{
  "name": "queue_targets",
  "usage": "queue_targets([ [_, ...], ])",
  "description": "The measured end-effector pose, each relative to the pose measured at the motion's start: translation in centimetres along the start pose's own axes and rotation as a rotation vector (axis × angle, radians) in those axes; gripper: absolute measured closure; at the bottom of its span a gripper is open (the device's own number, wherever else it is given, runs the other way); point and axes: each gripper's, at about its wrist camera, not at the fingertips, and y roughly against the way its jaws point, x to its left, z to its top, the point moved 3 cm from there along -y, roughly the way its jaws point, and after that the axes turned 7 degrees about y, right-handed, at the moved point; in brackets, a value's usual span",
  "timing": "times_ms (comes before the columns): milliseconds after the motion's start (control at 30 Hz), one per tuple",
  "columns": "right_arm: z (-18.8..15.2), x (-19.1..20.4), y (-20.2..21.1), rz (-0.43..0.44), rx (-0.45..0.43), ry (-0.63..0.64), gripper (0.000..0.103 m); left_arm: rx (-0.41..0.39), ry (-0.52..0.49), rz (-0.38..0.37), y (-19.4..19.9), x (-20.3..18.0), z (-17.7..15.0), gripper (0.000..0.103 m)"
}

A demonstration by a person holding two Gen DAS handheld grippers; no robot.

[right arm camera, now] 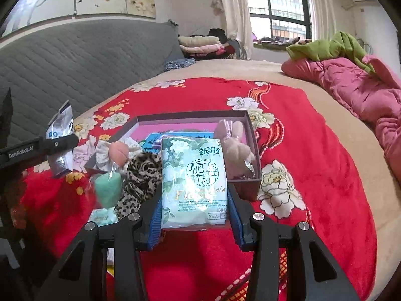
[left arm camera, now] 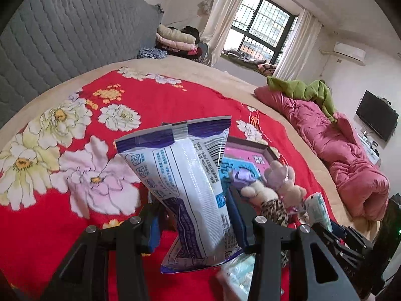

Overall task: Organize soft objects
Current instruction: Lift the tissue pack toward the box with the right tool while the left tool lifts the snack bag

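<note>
My left gripper (left arm camera: 191, 203) is shut on a white and purple plastic packet (left arm camera: 180, 175), held upright above the red floral bedspread (left arm camera: 75, 150). My right gripper (right arm camera: 194, 195) is shut on a pale green flower-printed tissue pack (right arm camera: 193, 173), also lifted off the bed. Behind both lies an open dark-rimmed box (right arm camera: 190, 116) with a pink inside. It holds a pink plush rabbit (right arm camera: 233, 148) and a blue printed item. A leopard-print cloth (right arm camera: 142, 175) and a wrapped pink and green soft piece (right arm camera: 110, 183) hang over the box's left corner. The left gripper (right arm camera: 54, 148) shows at the right wrist view's left edge.
A rumpled pink quilt (right arm camera: 363, 92) with a green cloth (right arm camera: 333, 45) on it lies along the bed's right side. The grey quilted headboard (right arm camera: 75, 62) runs along the left. Folded clothes (right arm camera: 200, 44) are stacked by the window. Another green tissue pack (right arm camera: 102, 217) lies on the bedspread.
</note>
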Motion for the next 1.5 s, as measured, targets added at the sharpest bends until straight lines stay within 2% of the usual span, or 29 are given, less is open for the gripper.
queue_targets([
  [433,2.0,0.0,0.0,-0.019,-0.031,0.001,0.056,-0.004,-0.039,-0.044,-2.6,-2.7,0.9,0.057],
  [933,3.9,0.0,-0.5,-0.063,-0.064,0.035,0.056,0.017,-0.07,-0.088,-5.3,-4.2,1.5,0.057],
  [1500,5.5,-1.0,-1.3,-0.086,-0.087,0.022,0.056,0.051,-0.101,-0.096,-7.5,-5.0,1.3,0.057],
])
